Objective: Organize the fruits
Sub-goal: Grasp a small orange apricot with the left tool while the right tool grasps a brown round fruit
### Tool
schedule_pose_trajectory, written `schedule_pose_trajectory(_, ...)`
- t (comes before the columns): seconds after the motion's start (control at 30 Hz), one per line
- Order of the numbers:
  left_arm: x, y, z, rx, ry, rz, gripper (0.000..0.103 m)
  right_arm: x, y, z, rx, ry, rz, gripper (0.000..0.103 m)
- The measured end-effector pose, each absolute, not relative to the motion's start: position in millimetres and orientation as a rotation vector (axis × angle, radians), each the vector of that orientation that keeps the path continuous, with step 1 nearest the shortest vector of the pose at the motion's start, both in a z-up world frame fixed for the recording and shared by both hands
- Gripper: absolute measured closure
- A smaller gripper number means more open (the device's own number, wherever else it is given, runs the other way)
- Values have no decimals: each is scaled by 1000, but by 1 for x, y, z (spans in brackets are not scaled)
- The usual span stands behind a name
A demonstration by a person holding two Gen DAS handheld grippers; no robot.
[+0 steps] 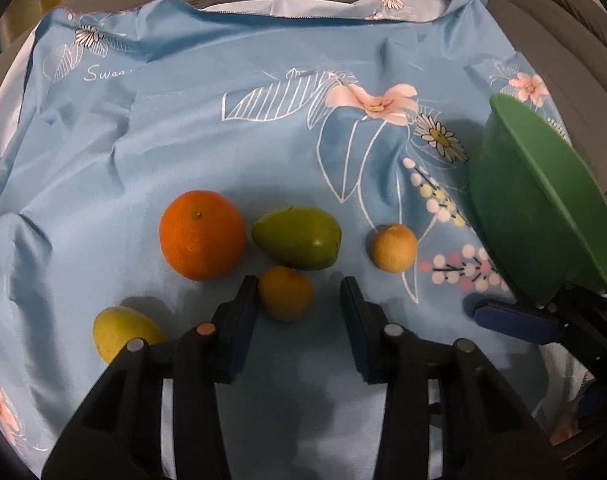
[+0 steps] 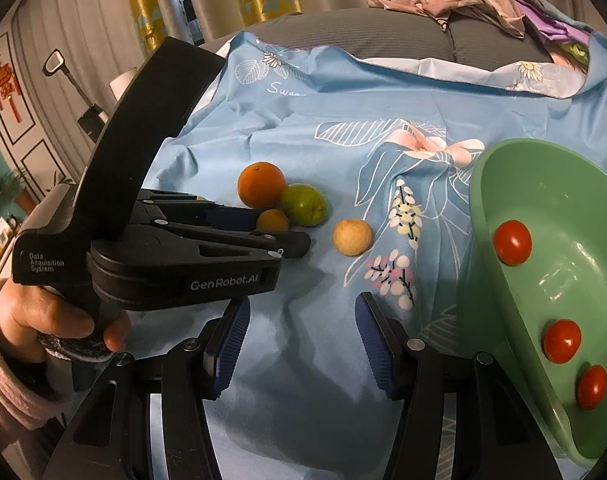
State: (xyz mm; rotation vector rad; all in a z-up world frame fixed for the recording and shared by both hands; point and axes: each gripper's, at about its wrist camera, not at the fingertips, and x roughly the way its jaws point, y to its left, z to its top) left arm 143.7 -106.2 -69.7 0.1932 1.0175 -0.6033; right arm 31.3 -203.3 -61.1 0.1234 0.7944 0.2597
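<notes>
**Small orange fruit between the left fingers, bowl waiting at the right**

Blue flowered cloth (image 1: 183, 140) covers the soft, creased surface we work on, with grey cushions and a heap of clothes behind it. On the cloth lie a large orange (image 1: 202, 234), a green fruit (image 1: 296, 237) just beside it, a tan round fruit (image 1: 394, 247) set apart toward the bowl, a yellow fruit (image 1: 119, 330) near our left tongs, and a small orange fruit (image 1: 286, 292) in front of the green one.

Our left gripper (image 1: 299, 294) stands released, its fingers either side of the small orange fruit; the left pad looks to be touching or nearly touching it, while the other stands clear. Our right gripper (image 2: 301, 320) is also open, with nothing between its pads, beside the green bowl (image 2: 479, 200), which is tipped up and holds three tomatoes (image 2: 512, 242).

We judge the small fruit light and round, with a fairly firm skin, so it may roll on this yielding cloth. We would take it across its widest part, centred on the pads, and close gently enough not to bruise it. The green fruit sits close behind, so we should keep the fingertips from nudging it.
</notes>
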Motion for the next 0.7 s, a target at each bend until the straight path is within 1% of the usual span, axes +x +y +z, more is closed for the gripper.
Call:
schedule_pose_trajectory(0.03,143,-104,-69,184,1018,-603,67,31,-204,-62,125,795,261,46)
schedule_pose_trajectory(0.07,143,-103,-69,185,1018,-603,77,32,-204,-62,127,796,260,46)
schedule_pose_trajectory(0.2,135,-98,-65,177,1005,-605,76,34,-203,-61,135,799,253,46)
schedule_pose_trajectory(0.37,111,-72,-40,110,914,-619,76,38,-200,-57,132,801,229,46)
schedule_pose_trajectory(0.53,84,-43,-26,69,854,-615,76,55,-194,-57,94,848,179,46)
schedule_pose_trajectory(0.63,76,-32,-27,59,841,-604,76,67,-185,-57,41,871,149,48)
schedule_pose_trajectory(0.7,73,-25,-27,40,840,-607,76,77,-183,-57,2,880,94,52)
